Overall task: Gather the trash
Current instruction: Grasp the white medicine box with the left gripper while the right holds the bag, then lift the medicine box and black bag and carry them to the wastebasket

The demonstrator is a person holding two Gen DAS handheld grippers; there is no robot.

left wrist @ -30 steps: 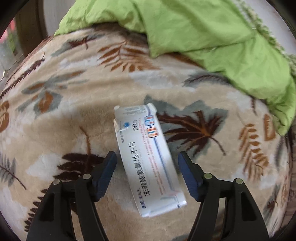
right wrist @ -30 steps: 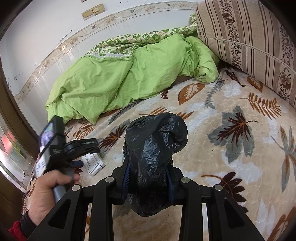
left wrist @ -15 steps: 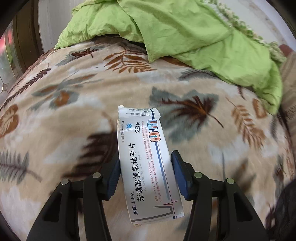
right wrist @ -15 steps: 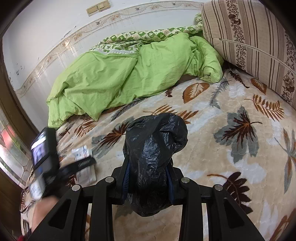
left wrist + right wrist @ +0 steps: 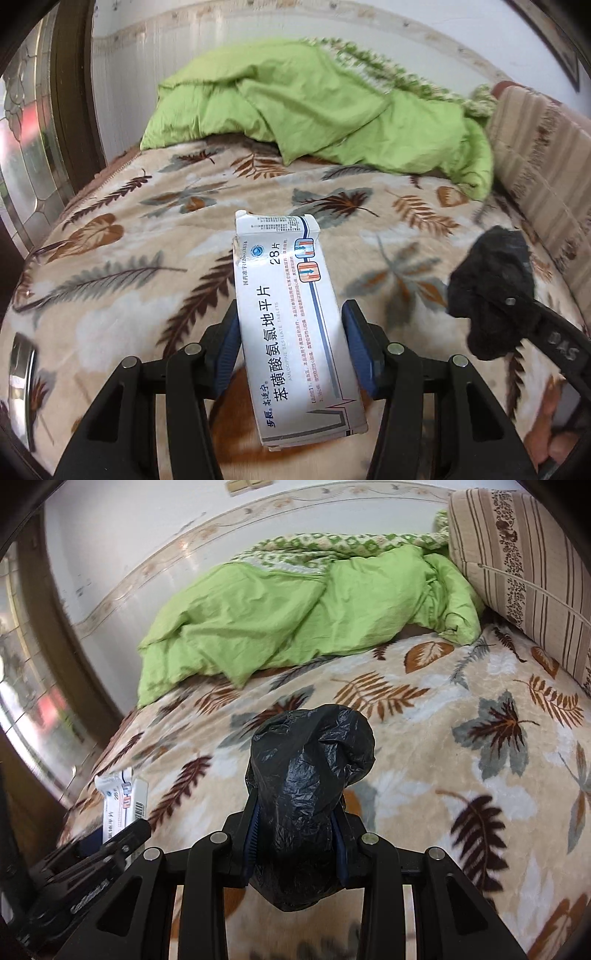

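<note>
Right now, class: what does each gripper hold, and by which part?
Left gripper: white medicine box, clamped across its long sides near the lower half. Right gripper: black trash bag, pinched at its bunched-up plastic.

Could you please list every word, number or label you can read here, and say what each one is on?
"苯磺酸氨氯地平片": pill box, front.
"AMLODIPINE BESILATE TABLETS": same box.
"28片": same box, upper part.
"SVO", as it reads upside down: right gripper arm, left view.
Fine print, box barcode and left gripper lettering: too small or blurred.

left wrist: close, angled down over bed (image 5: 122,295) | right wrist: same | shared: green quilt (image 5: 314,110)
</note>
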